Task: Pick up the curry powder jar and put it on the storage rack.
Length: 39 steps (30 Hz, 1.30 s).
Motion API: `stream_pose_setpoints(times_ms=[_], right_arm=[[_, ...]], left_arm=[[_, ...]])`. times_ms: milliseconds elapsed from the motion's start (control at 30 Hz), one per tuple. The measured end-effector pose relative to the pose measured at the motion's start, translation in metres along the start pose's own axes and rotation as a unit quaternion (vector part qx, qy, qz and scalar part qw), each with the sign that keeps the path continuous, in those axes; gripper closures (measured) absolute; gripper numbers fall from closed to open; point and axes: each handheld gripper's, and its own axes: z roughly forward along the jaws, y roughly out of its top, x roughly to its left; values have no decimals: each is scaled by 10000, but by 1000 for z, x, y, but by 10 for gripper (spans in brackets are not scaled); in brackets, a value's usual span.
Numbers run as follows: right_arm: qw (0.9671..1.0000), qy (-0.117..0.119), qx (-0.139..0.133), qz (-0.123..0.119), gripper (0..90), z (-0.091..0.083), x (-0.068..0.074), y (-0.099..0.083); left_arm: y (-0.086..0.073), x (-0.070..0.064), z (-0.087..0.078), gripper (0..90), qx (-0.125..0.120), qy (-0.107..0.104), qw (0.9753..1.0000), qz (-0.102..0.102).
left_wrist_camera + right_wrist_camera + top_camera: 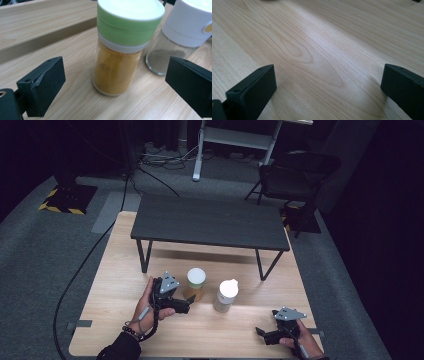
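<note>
Two jars stand ahead of our left gripper point(112, 82), whose jaws are spread around the green-lidded spice jar point(120, 62). We judge it light, rigid and slick, so we would grip its amber body below the lid. Our right gripper point(327, 92) has its jaws spread over bare surface point(312, 45).

A light wooden table point(120, 270) stands on grey carpet point(30, 250), and a low dark bench point(210, 222) with thin black legs rests on its far half. Beyond it, a dark folding chair point(295, 175) sits at the right, a white metal frame point(235, 140) stands at the back, and black cables point(160, 157) trail across the floor. A yellow-and-black striped base plate point(67, 197) lies at the left, and the room's edges fall into darkness.
</note>
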Motion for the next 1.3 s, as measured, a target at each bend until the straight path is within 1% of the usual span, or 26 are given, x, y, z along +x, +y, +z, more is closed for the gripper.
stream_pose_setpoints(times_ms=[233,300,367,467,567,600,633,733,900,967,1033,1100,1133,1200,1300], right_arm=[[10000,0,-1,-1,0,0,0,0],[10000,0,0,-1,0,0,0,0],[10000,0,-1,-1,0,0,0,0],[10000,0,0,-1,0,0,0,0],[10000,0,-1,-2,0,0,0,0],[10000,0,0,-3,0,0,0,0],[10000,0,-1,-2,0,0,0,0],[10000,0,0,0,0,0,0,0],[10000,0,0,-1,0,0,0,0],[10000,0,-1,-2,0,0,0,0],[10000,0,-1,-1,0,0,0,0],[10000,0,0,-2,0,0,0,0],[10000,1,0,-3,0,0,0,0],[10000,2,0,-3,0,0,0,0],[10000,3,0,-5,0,0,0,0]], left_arm=[[0,-1,8,32,-13,7,10000,-78],[0,0,11,34,-31,-23,9999,-144],[1,-2,14,34,-39,-21,9999,-135],[2,-2,19,37,-37,-82,9999,-120],[2,-3,24,40,-35,-68,9999,-136],[2,-3,26,40,-28,-57,9999,-160],[1,-2,30,42,-42,-67,9997,-240],[1,-2,34,46,-20,-60,9996,-285],[0,-3,40,55,-37,-82,9996,-282],[0,-5,42,56,-36,-34,9995,-297],[0,-5,45,72,-33,-28,9994,-342],[-1,-7,48,103,-38,26,9995,-325],[-3,-6,49,125,-76,-7,9993,-354],[-5,-8,50,142,-150,25,9994,-323],[-9,-7,50,201,-271,-6,9992,-289]])
